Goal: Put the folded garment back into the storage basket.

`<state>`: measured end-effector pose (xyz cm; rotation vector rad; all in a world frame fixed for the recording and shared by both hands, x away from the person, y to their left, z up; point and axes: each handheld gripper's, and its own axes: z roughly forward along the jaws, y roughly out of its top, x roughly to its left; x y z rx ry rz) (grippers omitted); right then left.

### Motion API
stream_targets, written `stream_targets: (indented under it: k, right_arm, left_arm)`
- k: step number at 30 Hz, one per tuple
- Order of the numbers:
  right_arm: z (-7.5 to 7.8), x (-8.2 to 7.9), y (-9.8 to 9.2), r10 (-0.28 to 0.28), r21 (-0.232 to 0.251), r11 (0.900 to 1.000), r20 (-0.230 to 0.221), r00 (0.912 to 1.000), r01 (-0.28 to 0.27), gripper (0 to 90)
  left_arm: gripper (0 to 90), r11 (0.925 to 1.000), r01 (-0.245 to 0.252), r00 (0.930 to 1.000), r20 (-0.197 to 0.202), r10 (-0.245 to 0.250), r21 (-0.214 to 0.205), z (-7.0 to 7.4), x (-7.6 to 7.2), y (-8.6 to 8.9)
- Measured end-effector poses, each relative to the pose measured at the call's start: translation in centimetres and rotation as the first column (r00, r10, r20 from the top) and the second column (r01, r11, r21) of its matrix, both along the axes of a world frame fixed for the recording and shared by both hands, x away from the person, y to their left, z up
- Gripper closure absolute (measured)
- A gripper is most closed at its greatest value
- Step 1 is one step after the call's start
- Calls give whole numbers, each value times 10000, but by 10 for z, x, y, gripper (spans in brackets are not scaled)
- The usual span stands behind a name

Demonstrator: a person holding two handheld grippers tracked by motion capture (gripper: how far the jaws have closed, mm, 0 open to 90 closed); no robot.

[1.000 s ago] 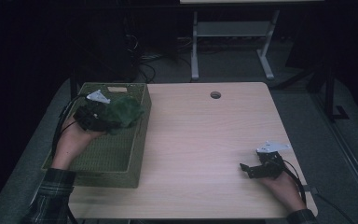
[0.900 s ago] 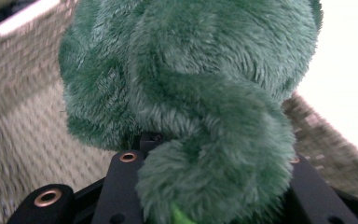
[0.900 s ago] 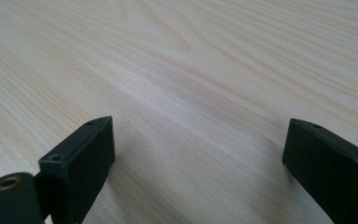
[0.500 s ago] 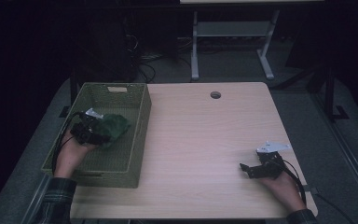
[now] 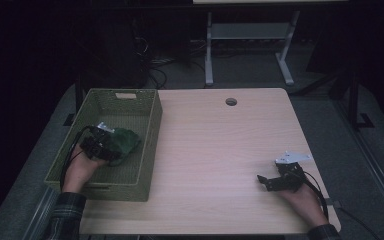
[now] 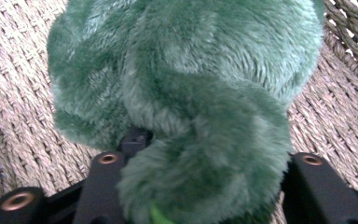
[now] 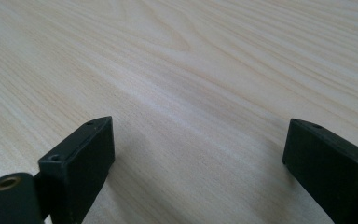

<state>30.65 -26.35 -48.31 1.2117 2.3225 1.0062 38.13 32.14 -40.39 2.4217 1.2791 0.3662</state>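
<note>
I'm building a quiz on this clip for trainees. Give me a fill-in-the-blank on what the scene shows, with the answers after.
1. The green plush toy lies inside the woven ____.
2. The left hand-held gripper has the toy between its jaws, which have just been ____.
3. The right hand-held gripper rests on the wooden ____ with nothing between its jaws.
4. The round hole sits near the table's ____ edge.

Missing words: basket; opening; table; far

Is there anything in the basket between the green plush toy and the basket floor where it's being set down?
Nothing visible. The green plush toy already lies on the woven floor of the basket, between the jaws of the left gripper, which have just been opening.
</note>
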Motion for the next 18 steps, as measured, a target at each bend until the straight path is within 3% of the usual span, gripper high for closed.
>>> stream_targets:
  k: [11, 18]
  right_arm:
    - [0, 0, 0, -19, 8, 10000, -14, 10000, 19, 86]
    - [0, 0, 0, -5, 2, 10000, -2, 10000, 5, 86]
  left_arm:
    - [199, 9981, -173, 9998, 23, 175, -595, 4, -1, 6]
    - [154, 9962, -273, 9985, 444, 310, -824, 25, -5, 12]
